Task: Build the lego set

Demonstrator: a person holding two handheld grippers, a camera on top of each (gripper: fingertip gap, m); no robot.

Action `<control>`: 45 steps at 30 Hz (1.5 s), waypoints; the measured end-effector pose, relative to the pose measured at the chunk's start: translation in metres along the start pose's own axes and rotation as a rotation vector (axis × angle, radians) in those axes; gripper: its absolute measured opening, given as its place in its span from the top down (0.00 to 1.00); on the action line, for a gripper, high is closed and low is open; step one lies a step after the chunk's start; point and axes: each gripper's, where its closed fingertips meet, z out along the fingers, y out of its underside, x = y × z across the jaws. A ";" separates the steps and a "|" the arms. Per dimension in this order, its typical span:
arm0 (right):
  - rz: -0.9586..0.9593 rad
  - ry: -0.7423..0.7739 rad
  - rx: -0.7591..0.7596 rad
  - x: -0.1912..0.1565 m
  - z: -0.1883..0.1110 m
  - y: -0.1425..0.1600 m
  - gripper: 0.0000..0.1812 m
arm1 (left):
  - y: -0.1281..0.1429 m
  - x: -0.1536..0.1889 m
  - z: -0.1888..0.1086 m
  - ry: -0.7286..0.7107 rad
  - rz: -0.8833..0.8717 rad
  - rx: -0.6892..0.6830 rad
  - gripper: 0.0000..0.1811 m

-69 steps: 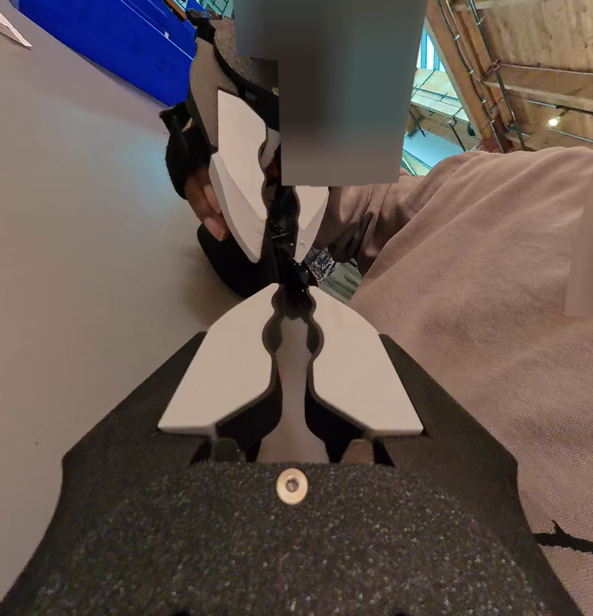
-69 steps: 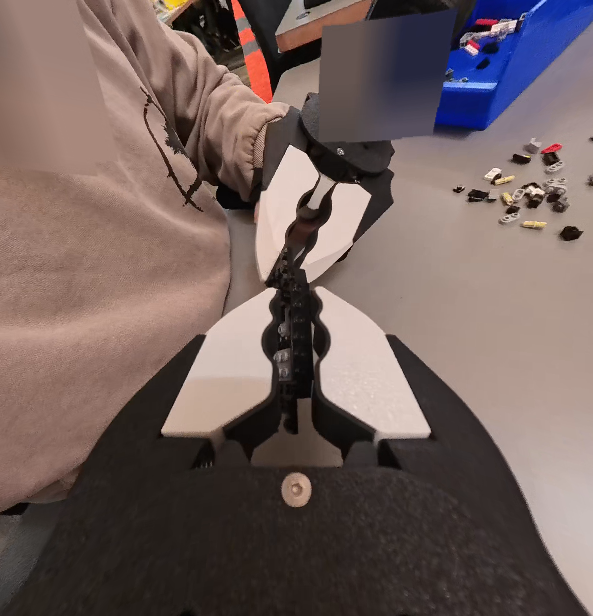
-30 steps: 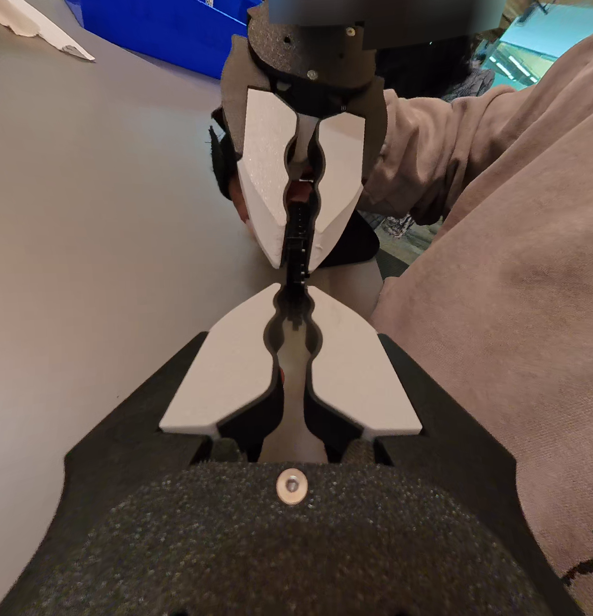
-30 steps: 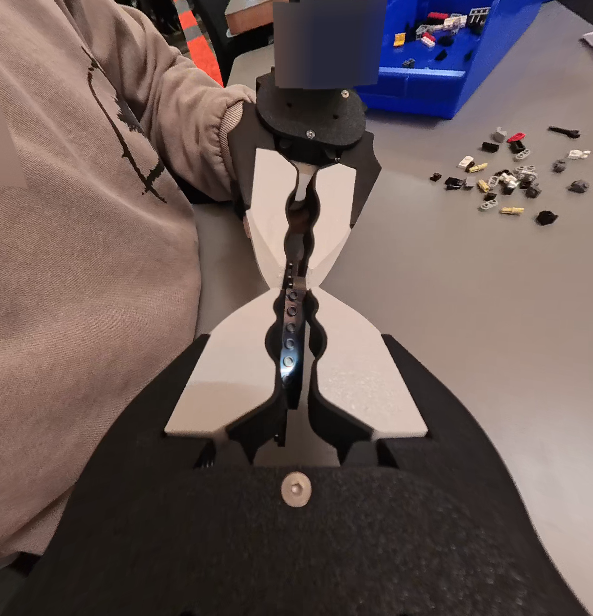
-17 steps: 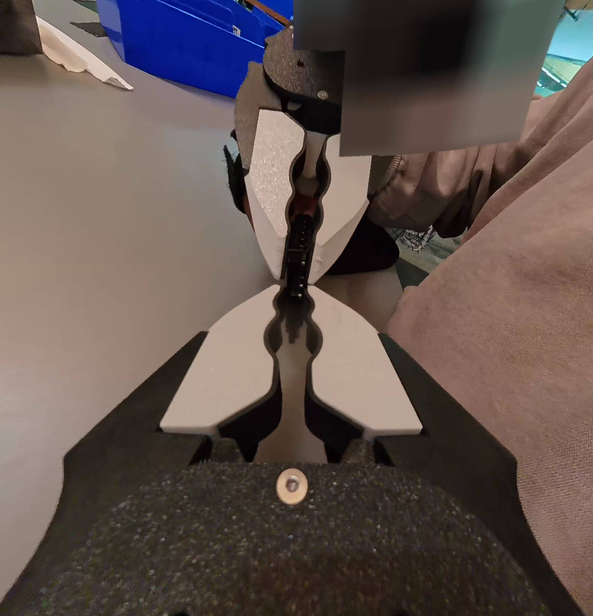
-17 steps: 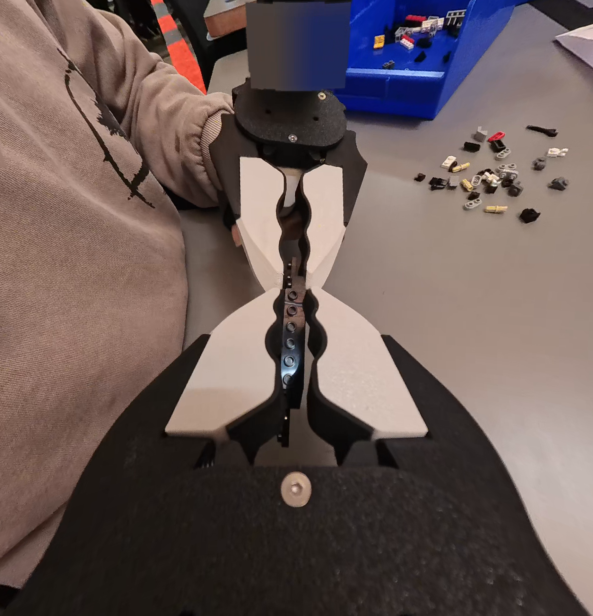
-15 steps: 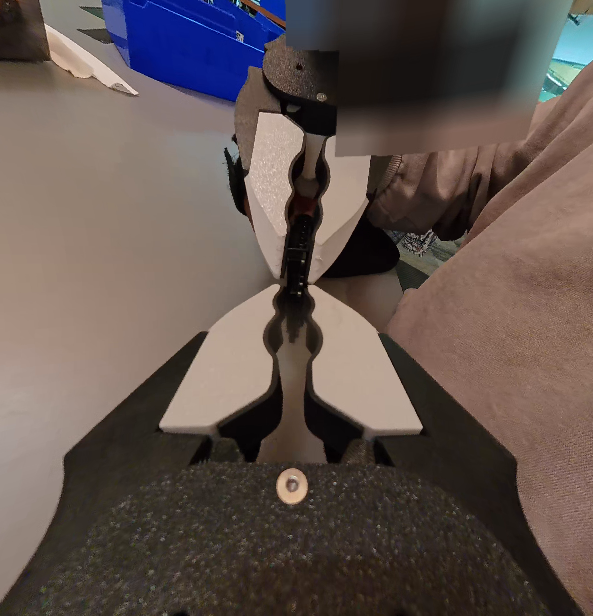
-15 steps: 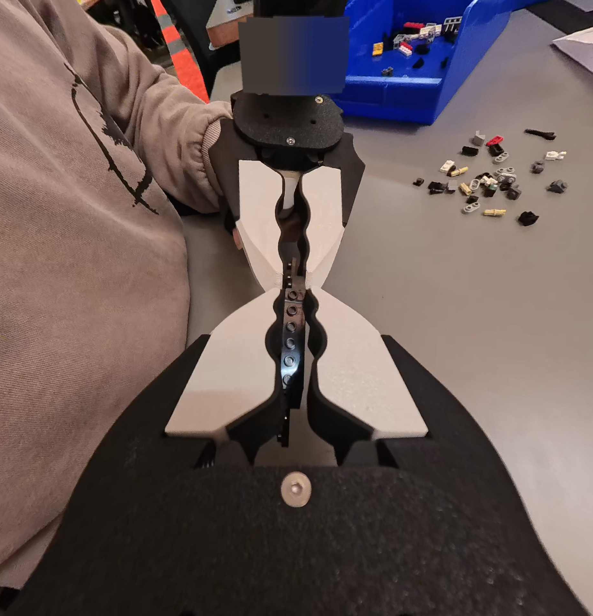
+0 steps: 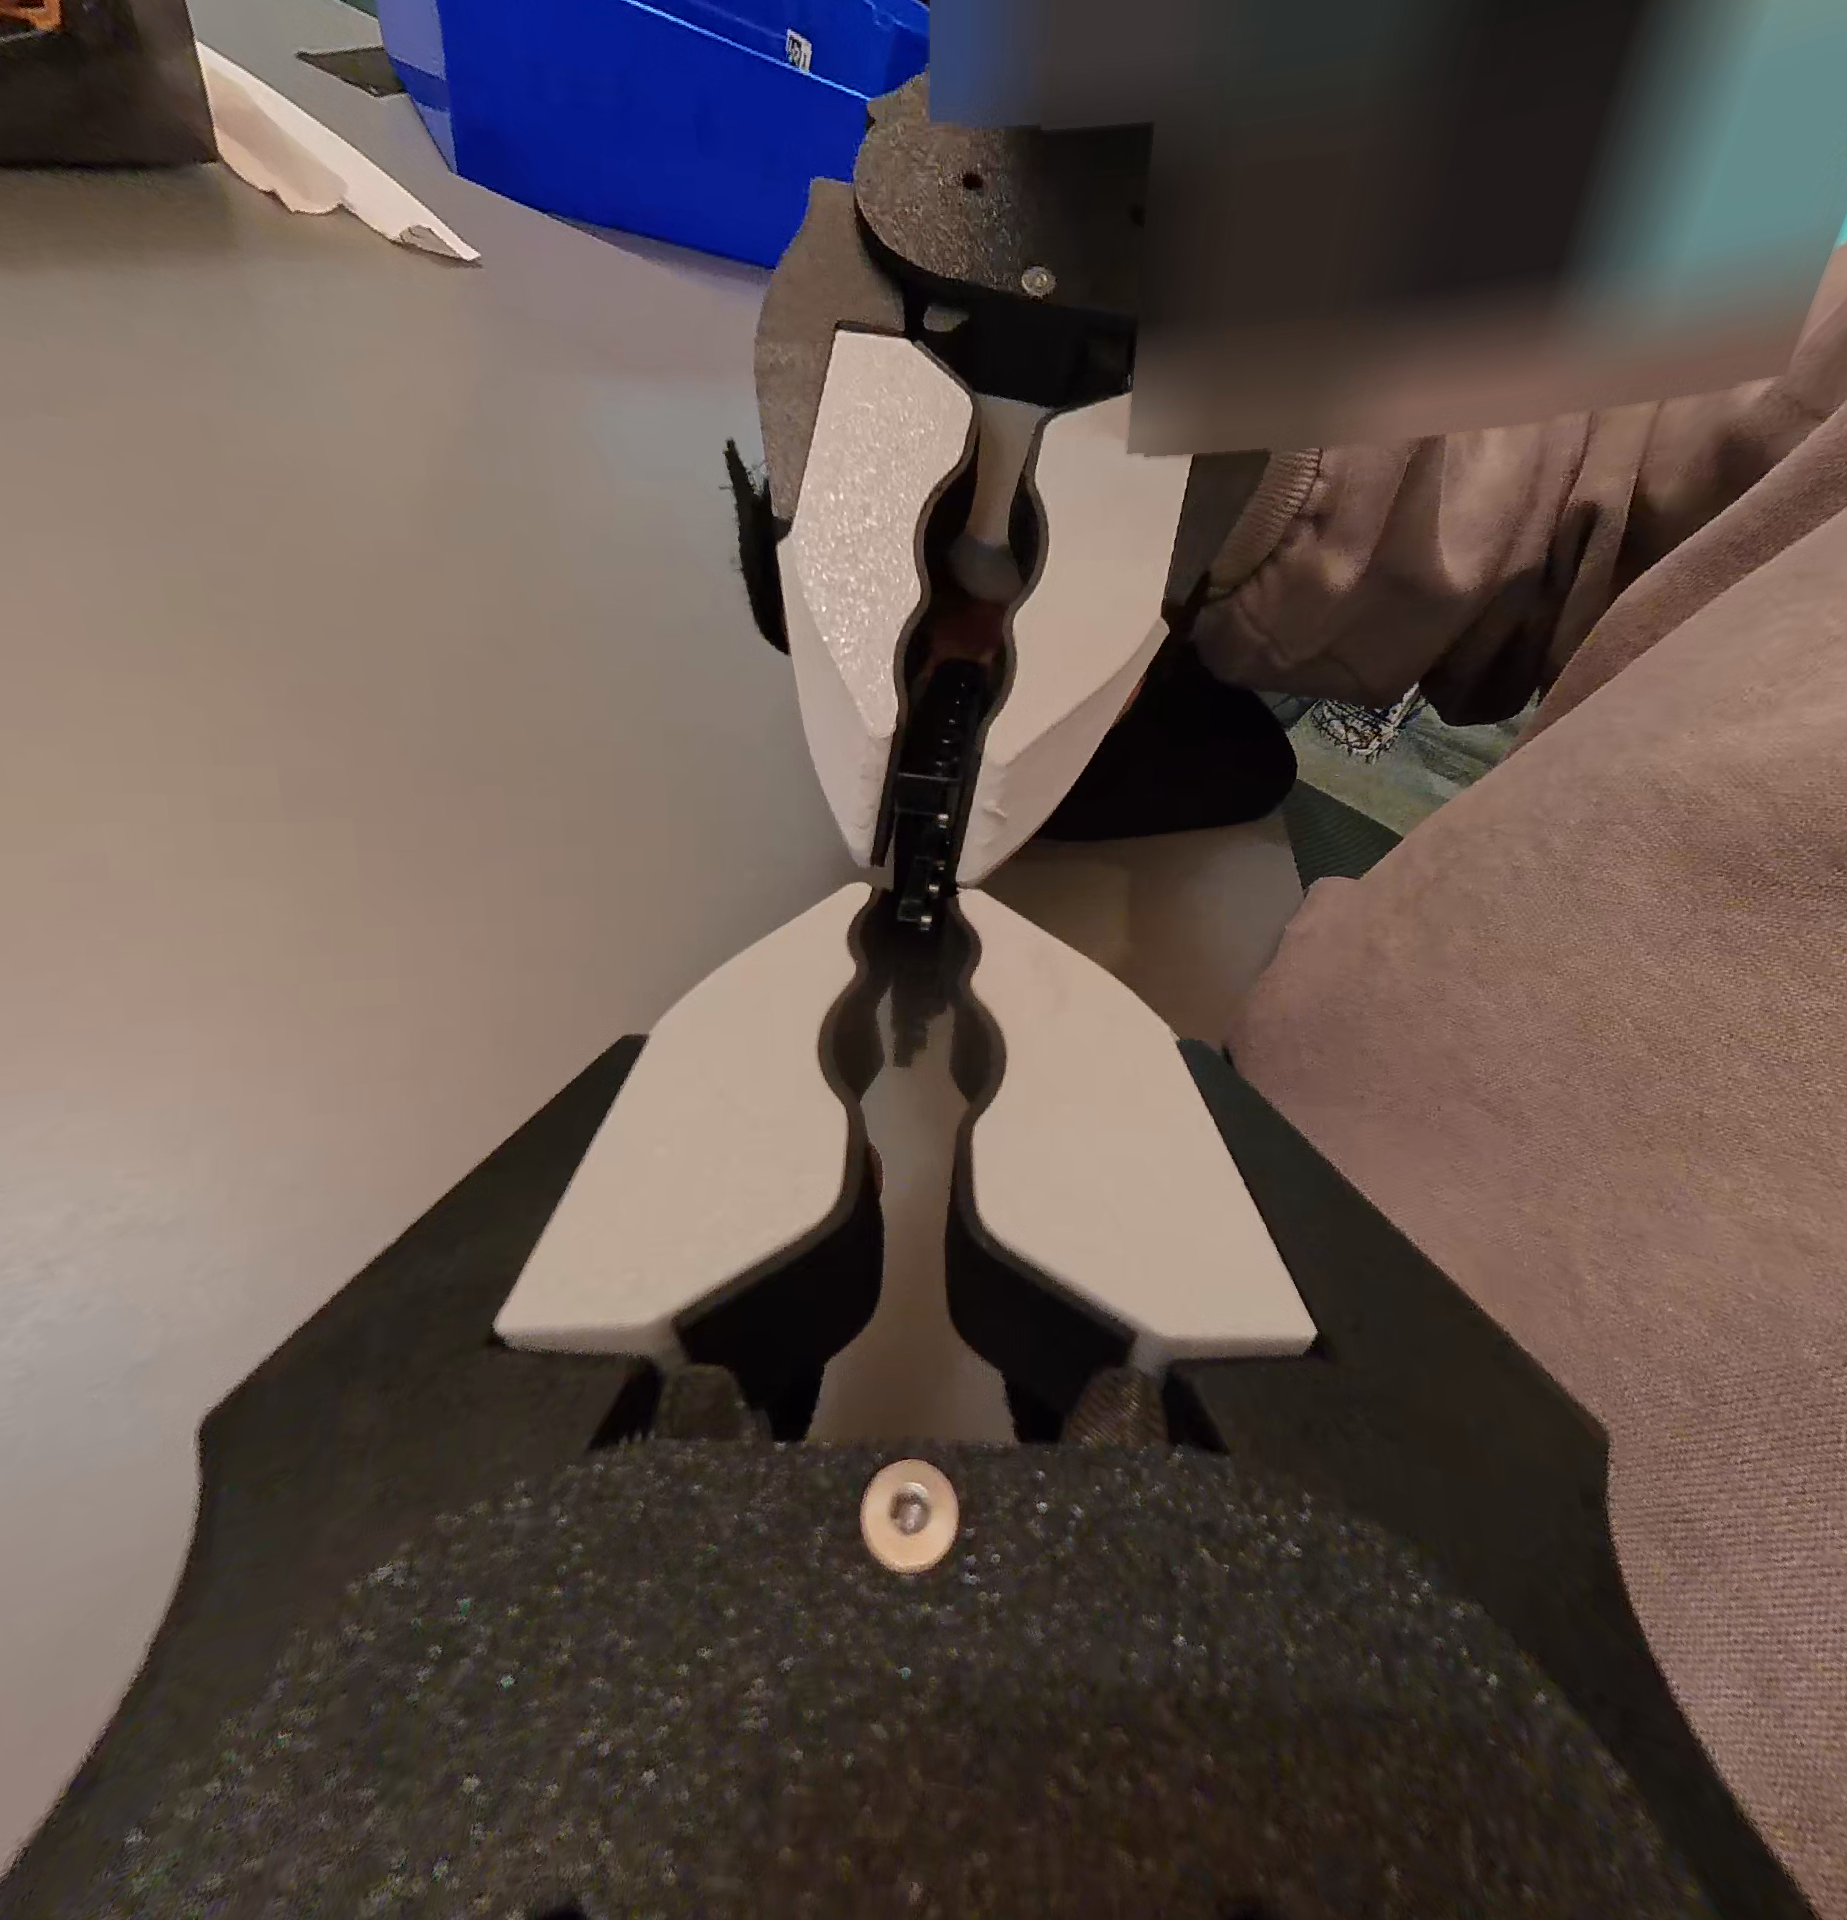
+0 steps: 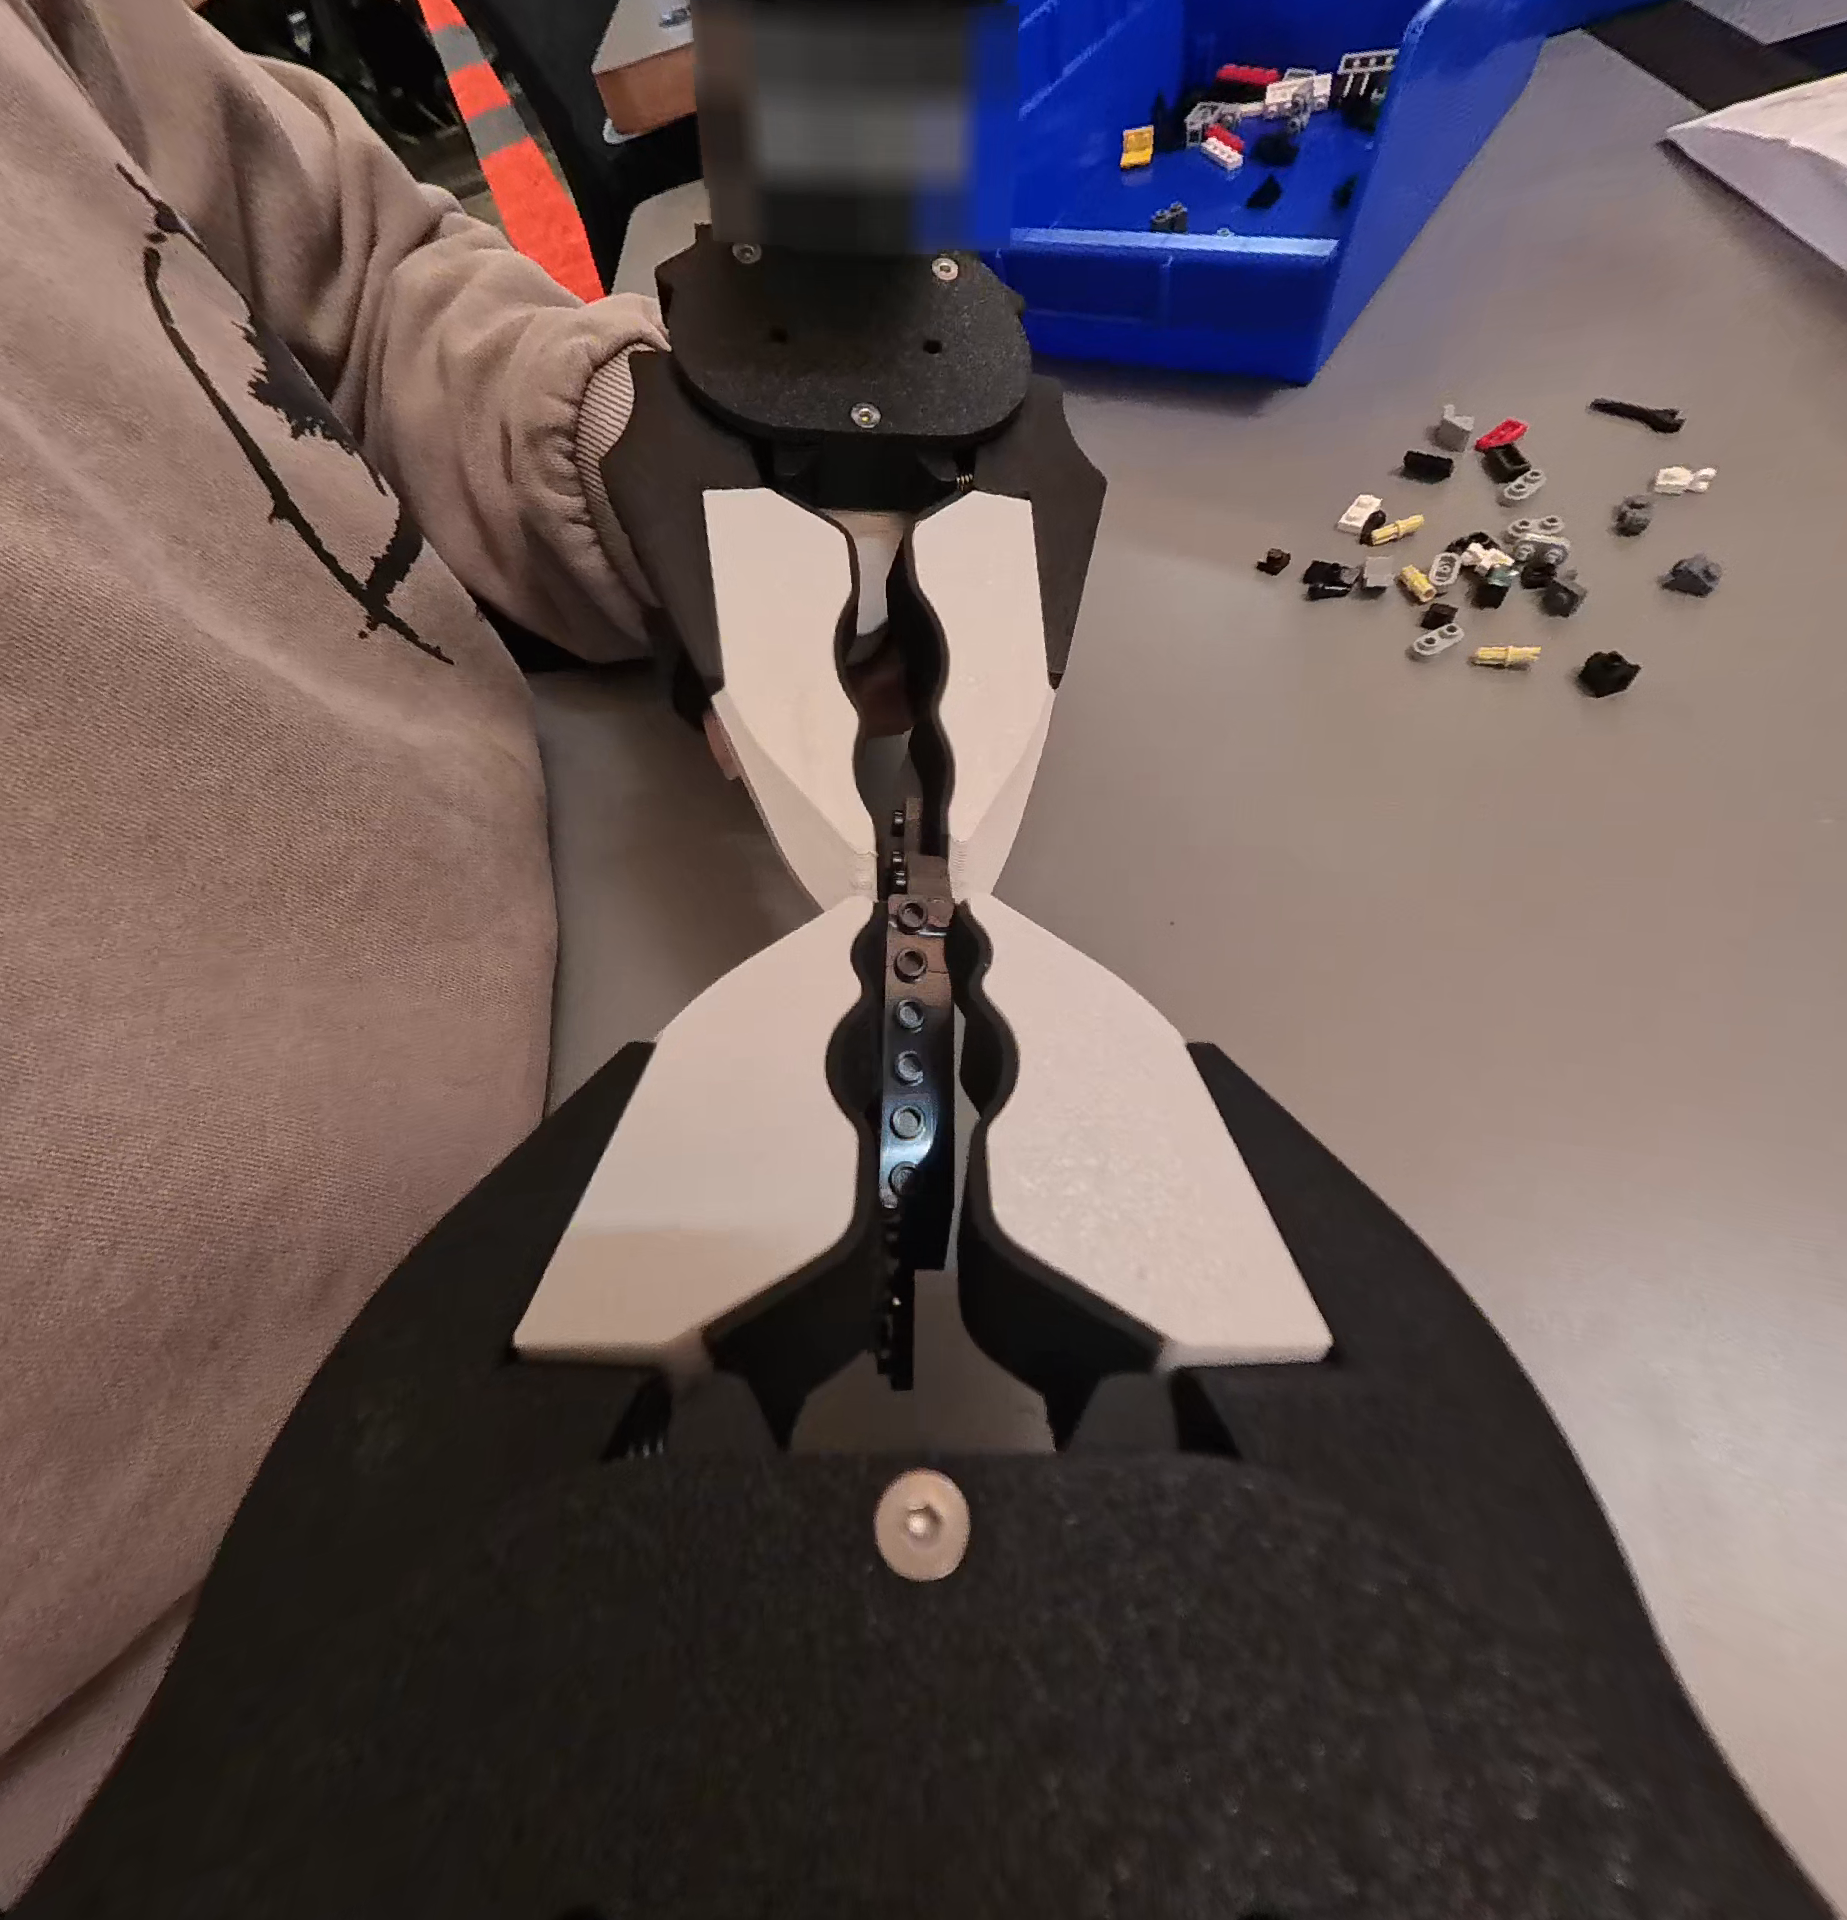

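Note:
My right gripper (image 10: 914, 906) is shut on a long black studded lego plate (image 10: 908, 1091) held edge-on between its white fingers. My left gripper (image 10: 906, 878) faces it tip to tip and is shut on a small black lego piece (image 10: 914, 842) that meets the far end of the plate. In the left wrist view my left gripper (image 9: 916, 896) is at the bottom, with a dark piece (image 9: 914, 997) between its tips. The right gripper (image 9: 921, 868) is opposite, with the black plate (image 9: 940, 748) in its jaws. Both are held above the grey table (image 10: 1418, 1039).
A blue bin (image 10: 1158, 301) with loose lego parts stands at the back, and also shows in the left wrist view (image 9: 638, 125). A scatter of small lego pieces (image 10: 1480, 551) lies on the table to the right. A person's sweatshirt (image 10: 223, 727) fills the left. White paper (image 10: 1792, 177) lies far right. Both grippers' tips are close together, under 4 cm apart.
The small piece was tilted against the plate's end and is now in line with it. Both grippers have swung level, tip to tip, and barely moved in the last half second.

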 end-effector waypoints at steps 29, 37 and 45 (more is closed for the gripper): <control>0.153 0.040 0.115 0.008 -0.006 -0.012 0.94 | -0.015 -0.005 -0.009 0.059 -0.209 0.130 0.95; 0.186 0.092 0.118 0.012 -0.003 -0.008 0.95 | -0.011 -0.011 -0.007 -0.007 -0.177 0.113 0.95; 0.201 0.106 0.114 0.014 -0.003 -0.007 0.92 | -0.011 -0.013 -0.008 0.026 -0.199 0.115 0.95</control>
